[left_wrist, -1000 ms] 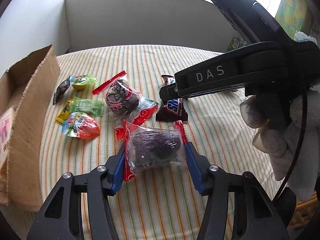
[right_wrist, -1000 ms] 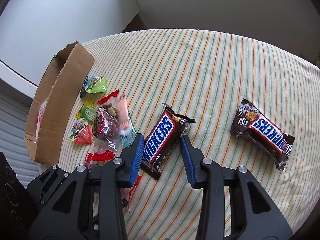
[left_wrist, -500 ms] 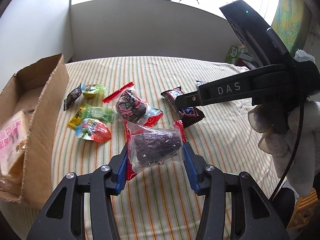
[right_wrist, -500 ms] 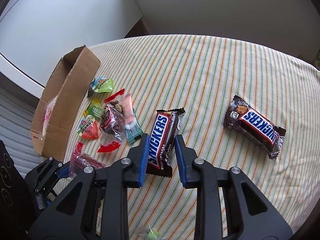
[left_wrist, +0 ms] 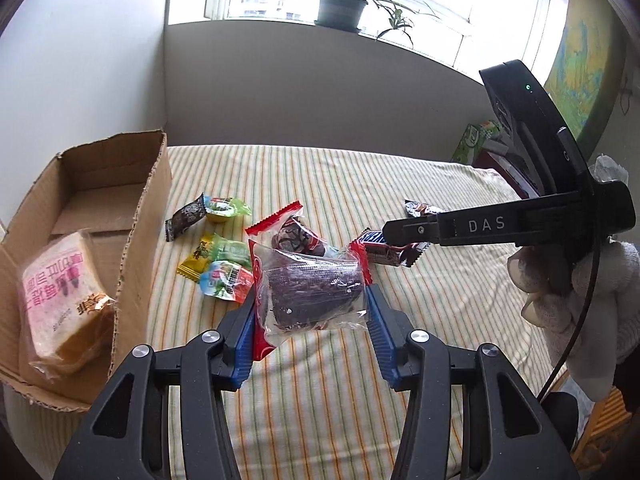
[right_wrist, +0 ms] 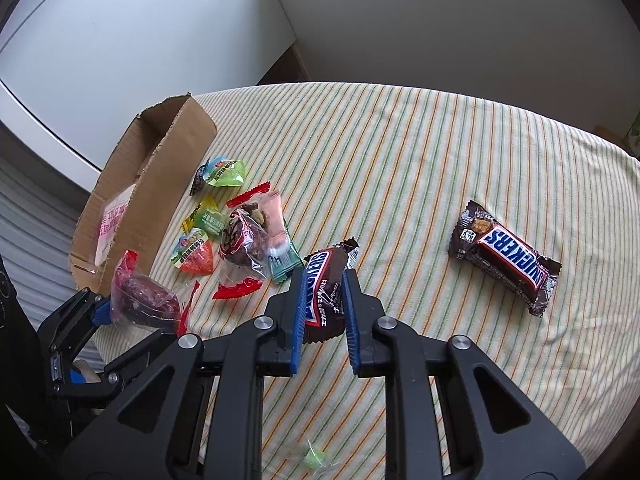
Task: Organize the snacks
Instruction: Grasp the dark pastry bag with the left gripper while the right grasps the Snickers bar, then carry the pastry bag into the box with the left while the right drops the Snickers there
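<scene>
My left gripper [left_wrist: 310, 300] is shut on a clear red-edged packet of dark snack [left_wrist: 314, 290], held above the striped cloth. The same packet [right_wrist: 142, 300] shows at lower left in the right wrist view. My right gripper [right_wrist: 323, 280] has its jaws still closing, and the blue pads squeeze a Snickers bar [right_wrist: 324, 292] turned on edge and raised off the cloth. A second Snickers bar [right_wrist: 506, 256] lies flat to the right. The open cardboard box [left_wrist: 148, 216] stands at the left with a wrapped bread pack [left_wrist: 60, 296] inside.
Several small sweets [left_wrist: 224, 248] and another red-edged packet [right_wrist: 246, 236] lie between the box and the grippers. A gloved hand [left_wrist: 560, 280] holds the right gripper. A small green sweet [right_wrist: 314, 458] lies near the table's front edge. A wall and window sill stand behind.
The left gripper has risen with the dark packet and more of the box now shows. The right jaws narrowed onto the Snickers bar, tipping it on edge and lifting it.
</scene>
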A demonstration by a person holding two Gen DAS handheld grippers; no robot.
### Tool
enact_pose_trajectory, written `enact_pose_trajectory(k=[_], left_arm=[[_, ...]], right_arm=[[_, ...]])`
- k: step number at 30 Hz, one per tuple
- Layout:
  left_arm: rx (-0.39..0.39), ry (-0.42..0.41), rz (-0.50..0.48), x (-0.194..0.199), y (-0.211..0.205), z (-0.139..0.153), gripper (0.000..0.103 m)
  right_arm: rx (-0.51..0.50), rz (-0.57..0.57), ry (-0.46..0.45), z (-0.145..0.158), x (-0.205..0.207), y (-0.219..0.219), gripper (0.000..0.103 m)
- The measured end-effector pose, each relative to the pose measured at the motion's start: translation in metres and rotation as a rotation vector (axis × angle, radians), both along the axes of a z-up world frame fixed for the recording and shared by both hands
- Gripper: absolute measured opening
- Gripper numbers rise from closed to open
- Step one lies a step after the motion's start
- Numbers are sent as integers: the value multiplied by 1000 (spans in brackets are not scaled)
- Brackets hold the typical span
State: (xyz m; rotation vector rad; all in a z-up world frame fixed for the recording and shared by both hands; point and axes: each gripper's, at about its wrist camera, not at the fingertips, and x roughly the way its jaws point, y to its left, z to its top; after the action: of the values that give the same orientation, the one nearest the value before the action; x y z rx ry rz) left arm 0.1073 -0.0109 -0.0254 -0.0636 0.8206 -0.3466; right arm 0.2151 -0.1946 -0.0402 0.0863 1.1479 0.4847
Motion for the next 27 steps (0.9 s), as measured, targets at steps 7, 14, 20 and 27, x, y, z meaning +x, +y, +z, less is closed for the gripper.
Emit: enact_pose_trajectory(k=[7,14,20,27], left_arm=[[-9,-12,0,0,-7,5,48],[-25,-14,22,1,0,8,48],[-41,-37,68,2,16,16,48],[-73,-66,149,5,50,26,48]], right_arm=[[-56,64,45,-21,-7,13,15],[-75,85,72,-20,0,20,23],[-123,100,68,-23,2,31,29],[-169,121,51,-25,5,39,30]])
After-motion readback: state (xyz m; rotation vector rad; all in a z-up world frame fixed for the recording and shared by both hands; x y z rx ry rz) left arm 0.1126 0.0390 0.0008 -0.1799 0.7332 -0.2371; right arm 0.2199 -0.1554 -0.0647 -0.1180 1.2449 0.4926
